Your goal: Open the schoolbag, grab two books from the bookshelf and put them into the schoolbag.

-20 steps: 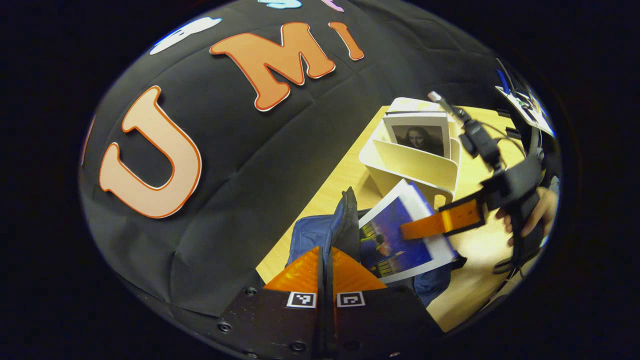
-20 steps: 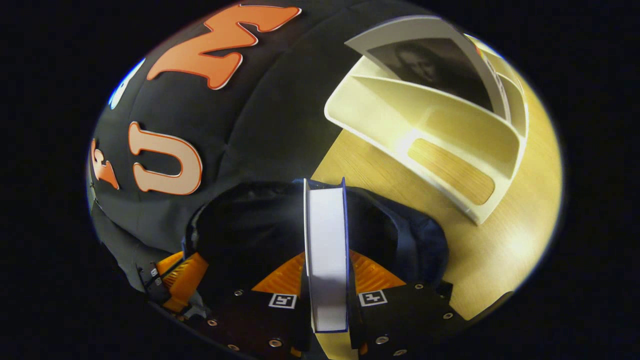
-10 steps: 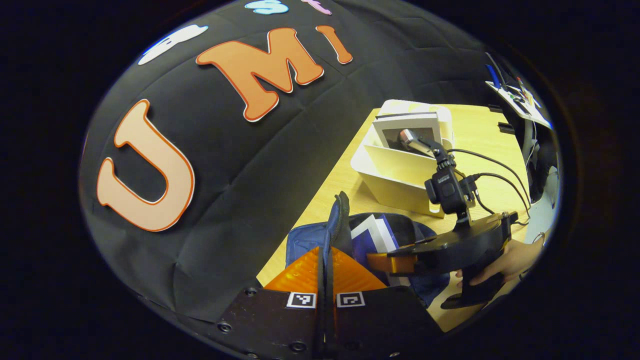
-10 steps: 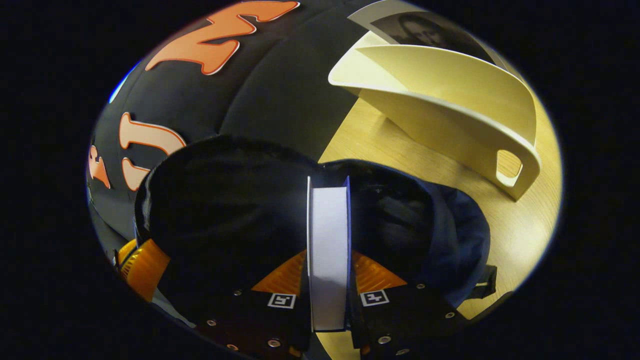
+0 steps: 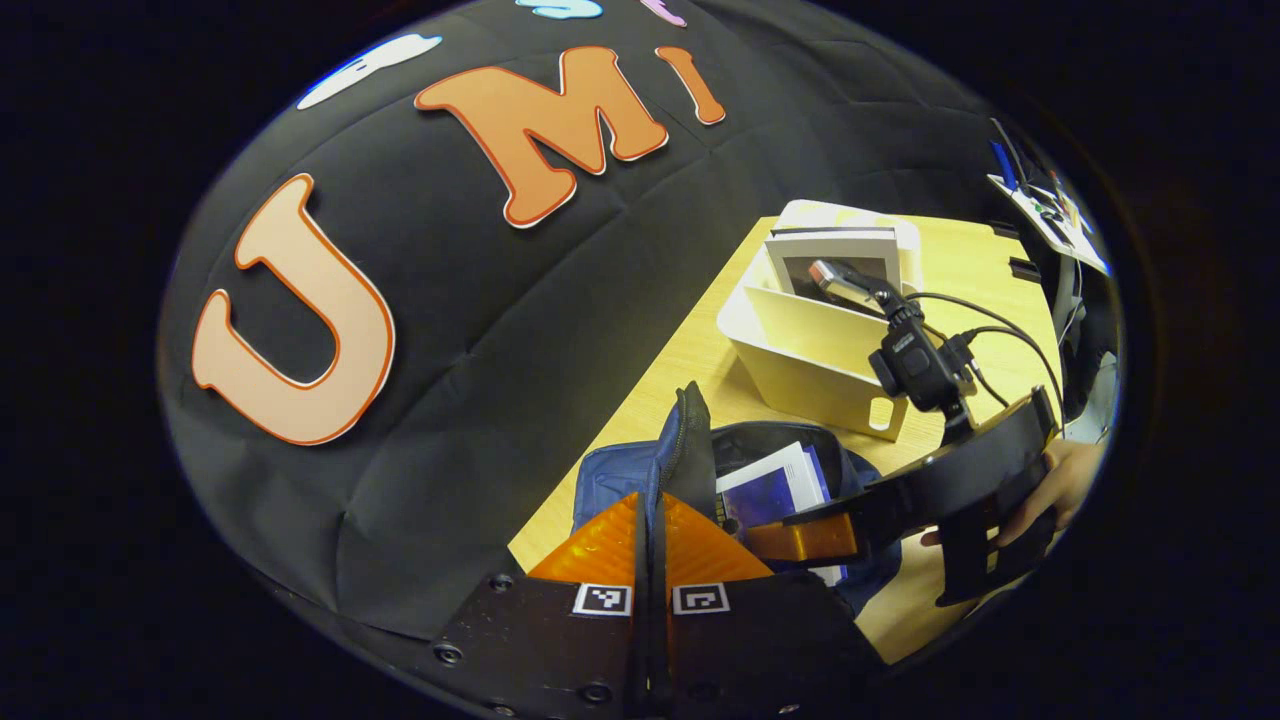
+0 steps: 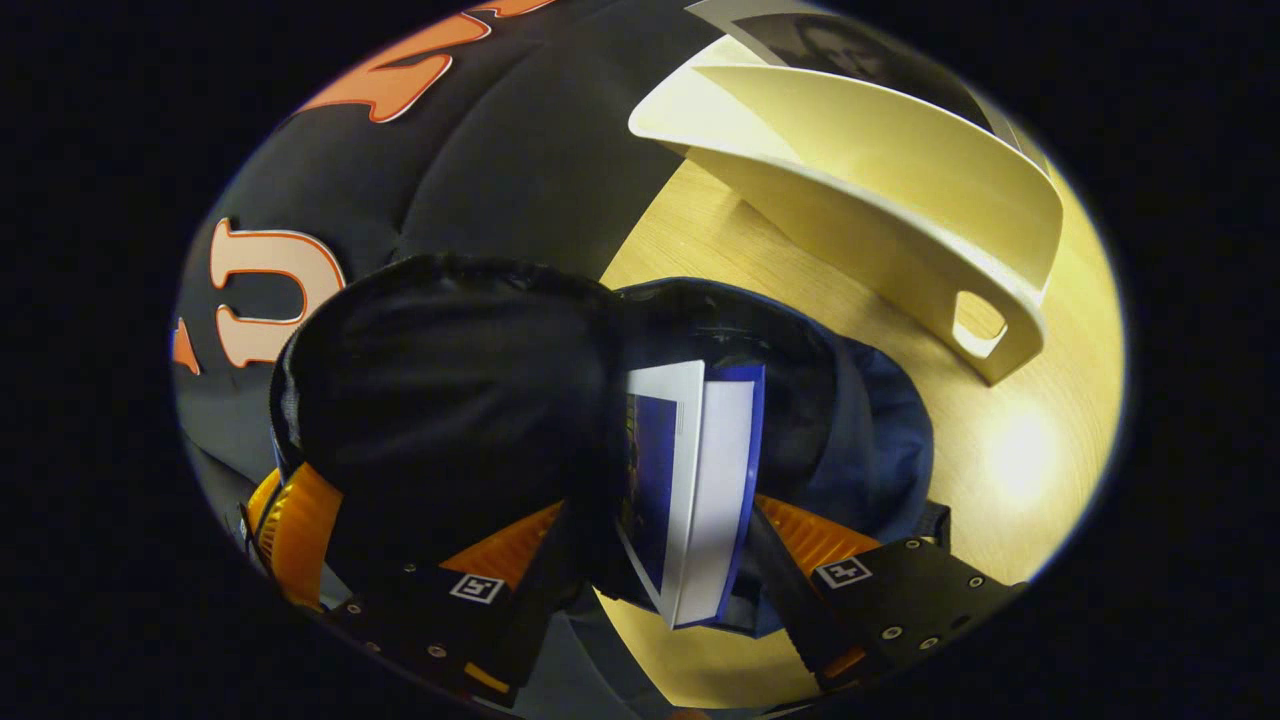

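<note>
In the left gripper view, the left gripper point(image 5: 651, 540) sits at 6 o'clock with its fingers pressed together on the upright edge of the bag point(image 5: 620, 470) flap, which rises thin and dark between them. That view alone gives the wider layout: the wooden table point(image 5: 690, 350) running toward 2 o'clock, the cream shelf point(image 5: 820, 345) standing on it beyond the bag, and one book with a dark portrait cover point(image 5: 835, 262) upright in the shelf's back slot. It also shows the right gripper point(image 5: 800, 538) from the side at 4 o'clock, a camera mounted on top with cables trailing, held by a hand point(image 5: 1065, 480) at the right edge; its finger reaches into the bag's mouth beside the blue book point(image 5: 770, 485). The right gripper view gives the close look instead: the blue book point(image 6: 690, 490) stands on edge inside the dark open bag point(image 6: 870, 450), tilted slightly, its white page block facing the camera, and the right gripper point(image 6: 665, 545) has its fingers spread wide to either side, neither clearly pressing the covers. The left gripper's finger point(image 6: 295, 520) shows at 8 o'clock beside the raised flap. The shelf point(image 6: 880, 200) looms at 1 o'clock, just beyond the bag. No brand or readable label can be made out on the books, bag or shelf; only square coded markers sit on the gripper bodies.
</note>
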Tool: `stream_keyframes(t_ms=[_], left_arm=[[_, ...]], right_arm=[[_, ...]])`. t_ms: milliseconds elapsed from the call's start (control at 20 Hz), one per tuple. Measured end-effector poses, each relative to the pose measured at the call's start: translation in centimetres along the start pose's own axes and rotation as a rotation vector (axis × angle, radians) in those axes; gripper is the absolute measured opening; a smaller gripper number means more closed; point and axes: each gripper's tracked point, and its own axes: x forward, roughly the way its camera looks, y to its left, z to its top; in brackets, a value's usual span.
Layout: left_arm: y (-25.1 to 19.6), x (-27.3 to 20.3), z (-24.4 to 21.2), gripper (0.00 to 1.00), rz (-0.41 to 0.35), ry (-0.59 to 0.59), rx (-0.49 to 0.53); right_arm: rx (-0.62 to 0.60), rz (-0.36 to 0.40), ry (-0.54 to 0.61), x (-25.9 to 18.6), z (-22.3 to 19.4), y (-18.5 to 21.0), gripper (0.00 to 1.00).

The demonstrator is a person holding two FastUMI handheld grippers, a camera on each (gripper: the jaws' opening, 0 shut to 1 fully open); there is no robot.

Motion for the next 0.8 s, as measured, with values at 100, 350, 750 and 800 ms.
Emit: stream_keyframes(t_ms=[100, 350, 750, 800], left_arm=[[0.0, 0.0, -0.1, 0.01, 0.002, 0.003, -0.008], [0.0, -0.1, -0.3, 0.01, 0.004, 0.008, -0.018], [-0.9, 0.1, -0.2, 0.01, 0.009, 0.016, -0.01], [-1.1, 0.3, -0.1, 0.01, 0.007, 0.017, -0.011]], right_arm=[[-0.014, -0.015, 0.015, -0.7, 0.4, -1.0, 0.97], [-0.157, -0.001, 0.018, -4.4, 2.0, -3.1, 0.97], [-0.304, -0.143, -0.053, -12.8, 6.1, -10.6, 0.97], [-0.33, -0.169, -0.054, -13.7, 6.5, -11.7, 0.97]])
